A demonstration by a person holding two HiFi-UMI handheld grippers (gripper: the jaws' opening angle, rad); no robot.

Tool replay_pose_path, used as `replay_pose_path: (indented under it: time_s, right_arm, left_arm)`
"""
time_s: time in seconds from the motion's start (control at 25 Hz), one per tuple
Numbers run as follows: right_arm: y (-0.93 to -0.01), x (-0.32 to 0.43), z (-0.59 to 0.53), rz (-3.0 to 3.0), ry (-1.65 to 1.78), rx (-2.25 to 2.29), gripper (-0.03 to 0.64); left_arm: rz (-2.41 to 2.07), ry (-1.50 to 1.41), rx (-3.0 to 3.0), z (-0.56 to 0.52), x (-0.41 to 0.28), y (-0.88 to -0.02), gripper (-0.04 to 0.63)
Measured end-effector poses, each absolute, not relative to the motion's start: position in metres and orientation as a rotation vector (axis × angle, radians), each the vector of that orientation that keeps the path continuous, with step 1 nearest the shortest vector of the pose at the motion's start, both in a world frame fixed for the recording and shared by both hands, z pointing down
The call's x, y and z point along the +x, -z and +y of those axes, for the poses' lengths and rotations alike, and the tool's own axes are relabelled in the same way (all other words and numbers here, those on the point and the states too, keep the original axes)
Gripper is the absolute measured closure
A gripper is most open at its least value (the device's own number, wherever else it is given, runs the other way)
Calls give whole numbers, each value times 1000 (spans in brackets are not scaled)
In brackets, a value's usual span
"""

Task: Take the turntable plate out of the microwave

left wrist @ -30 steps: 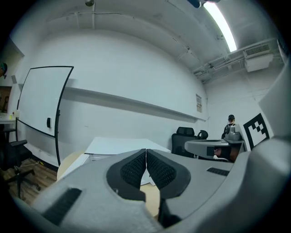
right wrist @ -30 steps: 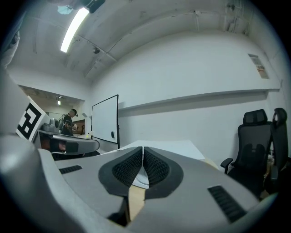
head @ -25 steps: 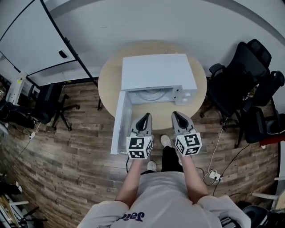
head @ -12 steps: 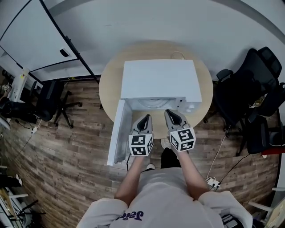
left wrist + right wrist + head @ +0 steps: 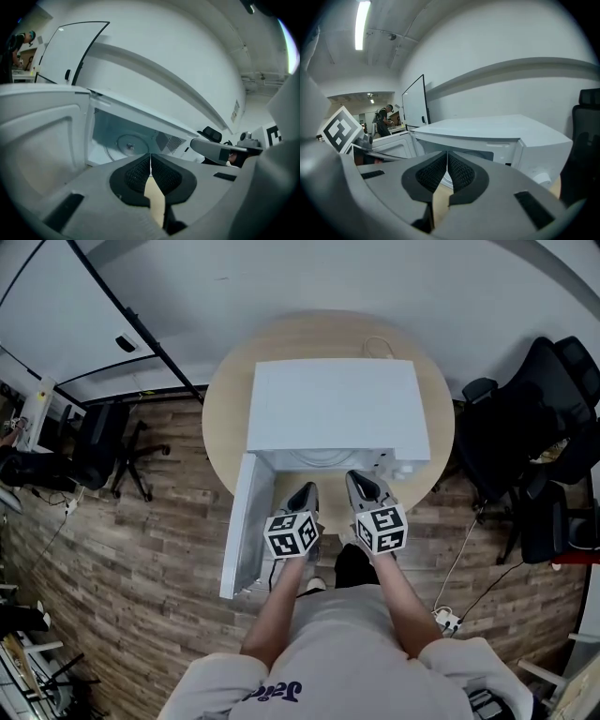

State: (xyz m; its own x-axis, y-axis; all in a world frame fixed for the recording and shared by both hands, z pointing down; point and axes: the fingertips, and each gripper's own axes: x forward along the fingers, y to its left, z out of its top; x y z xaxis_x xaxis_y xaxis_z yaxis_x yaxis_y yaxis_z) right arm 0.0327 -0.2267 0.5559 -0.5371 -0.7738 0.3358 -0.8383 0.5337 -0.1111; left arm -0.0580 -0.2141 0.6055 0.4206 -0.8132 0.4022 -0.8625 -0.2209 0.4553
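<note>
Both grippers had drawn closer to the microwave's mouth than a second before, and the left one's marker cube had rolled to a tilt. Nearest the person, the left gripper (image 5: 302,493) and the right gripper (image 5: 362,482) were held side by side just in front of the open cavity. The left fingers (image 5: 138,173) were pressed together on nothing, and so were the right fingers (image 5: 433,176). Just left of the left gripper, the door (image 5: 239,521) hung wide open. Beyond the fingertips, the turntable plate (image 5: 129,144) lay flat on the cavity floor inside the white microwave (image 5: 333,404), untouched. That microwave stood on a round wooden tabletop (image 5: 225,418). Farther right, black office chairs (image 5: 534,418) stood on the plank floor (image 5: 141,568).
</note>
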Motion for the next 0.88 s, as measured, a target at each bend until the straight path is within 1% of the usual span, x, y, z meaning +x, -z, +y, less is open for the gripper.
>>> replay_pose_path:
  time_s: [0.12,0.36,0.56,0.6,0.68,0.88]
  right_arm:
    - [-568,38,-232,-2506,-411,1352,597]
    - [-581,43,-244,-2481,-438,1340,595]
    - [-590,42,-252,-2464,-445,1311,596]
    - [-591,41,-252,-2465,-447,1304,597]
    - [-595,39,-253,-2464,-455,1289,596]
    - [-605,39,-255,-2456,-476,1264,597]
  left_arm:
    - [-1362,-96,1975,-219,-52,-630,578]
    - [-1228,81,1740,-229,-45,-671,577]
    - [-1200,186,1615,-243,-46,-694,572]
    - [-1189,208,1594,-246,-46,-698,556]
    - [-1153,251,1556,-252,-43,-705,491]
    - [-1085,330,1456,-267,-36,-727,444]
